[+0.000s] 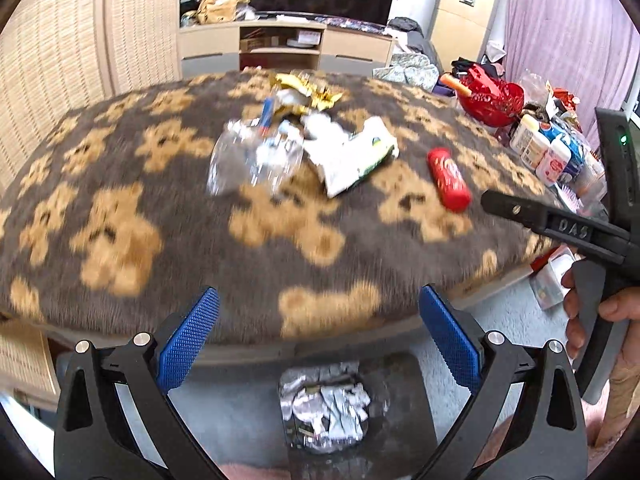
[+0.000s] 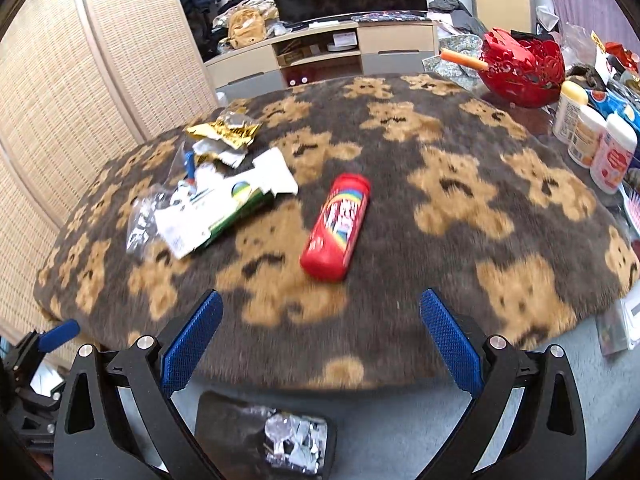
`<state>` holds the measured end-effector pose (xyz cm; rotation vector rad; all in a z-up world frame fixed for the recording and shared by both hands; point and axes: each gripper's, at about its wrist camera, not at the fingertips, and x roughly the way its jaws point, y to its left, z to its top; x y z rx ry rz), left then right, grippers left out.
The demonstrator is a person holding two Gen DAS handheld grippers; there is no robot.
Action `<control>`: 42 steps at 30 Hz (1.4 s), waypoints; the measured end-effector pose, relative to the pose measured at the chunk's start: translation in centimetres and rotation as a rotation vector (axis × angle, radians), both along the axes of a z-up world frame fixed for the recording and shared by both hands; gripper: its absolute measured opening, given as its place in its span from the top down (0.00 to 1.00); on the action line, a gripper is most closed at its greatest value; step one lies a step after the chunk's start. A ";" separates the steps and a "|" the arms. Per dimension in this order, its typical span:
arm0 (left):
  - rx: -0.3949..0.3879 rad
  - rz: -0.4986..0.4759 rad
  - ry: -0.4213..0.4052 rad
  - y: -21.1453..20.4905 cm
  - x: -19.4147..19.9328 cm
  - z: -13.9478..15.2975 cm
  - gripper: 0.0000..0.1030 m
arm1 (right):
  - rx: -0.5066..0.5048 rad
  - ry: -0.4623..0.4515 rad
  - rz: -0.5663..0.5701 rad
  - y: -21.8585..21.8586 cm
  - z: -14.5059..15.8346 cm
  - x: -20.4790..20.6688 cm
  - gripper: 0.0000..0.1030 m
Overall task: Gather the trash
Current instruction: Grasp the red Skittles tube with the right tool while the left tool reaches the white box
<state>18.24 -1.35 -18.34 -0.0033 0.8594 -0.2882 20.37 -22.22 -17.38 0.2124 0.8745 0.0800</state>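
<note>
A red candy tube [image 2: 338, 227] lies on the bear-print blanket [image 2: 460, 208]; it also shows in the left wrist view [image 1: 448, 179]. A heap of trash lies to its left: a white and green wrapper [image 2: 224, 208], gold foil [image 2: 224, 132] and clear plastic [image 1: 252, 160]. A dark bin [image 1: 344, 408] with silver wrappers stands on the floor below the table edge, and shows in the right wrist view [image 2: 272, 436]. My left gripper [image 1: 318, 336] is open and empty above the bin. My right gripper [image 2: 320, 340] is open and empty, just short of the tube.
A red openwork bowl [image 2: 520, 68] and several white bottles [image 2: 592, 140] stand at the table's right edge. A woven screen [image 2: 72, 112] stands on the left. A TV cabinet [image 2: 320, 56] is behind the table. Grey carpet [image 2: 420, 432] lies below.
</note>
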 end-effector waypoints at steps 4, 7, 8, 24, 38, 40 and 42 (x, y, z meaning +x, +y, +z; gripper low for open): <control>0.011 -0.033 -0.041 -1.2 2.4 1.0 0.08 | -0.004 0.007 -0.010 -0.1 -0.4 2.0 0.03; 0.014 -0.051 -0.068 -1.8 4.0 1.5 0.08 | -0.009 0.009 -0.012 -0.1 -0.7 3.3 0.03; 0.017 -0.057 -0.075 -2.0 4.6 1.6 0.08 | -0.008 0.010 -0.013 -0.1 -0.9 3.5 0.04; 0.072 -0.152 -0.090 -5.3 12.3 -0.8 0.25 | -0.005 0.063 -0.014 -0.4 -3.8 8.1 0.46; 0.074 -0.240 -0.027 -6.8 12.7 -4.0 0.56 | -0.061 0.043 -0.029 -0.4 -4.5 8.6 0.51; 0.058 -0.238 -0.019 -6.7 12.9 -4.0 0.56 | -0.066 0.042 -0.030 -0.7 -4.5 8.5 0.56; 0.039 -0.242 -0.009 -6.5 12.9 -4.1 0.59 | -0.093 0.043 -0.032 -1.0 -4.5 8.2 0.66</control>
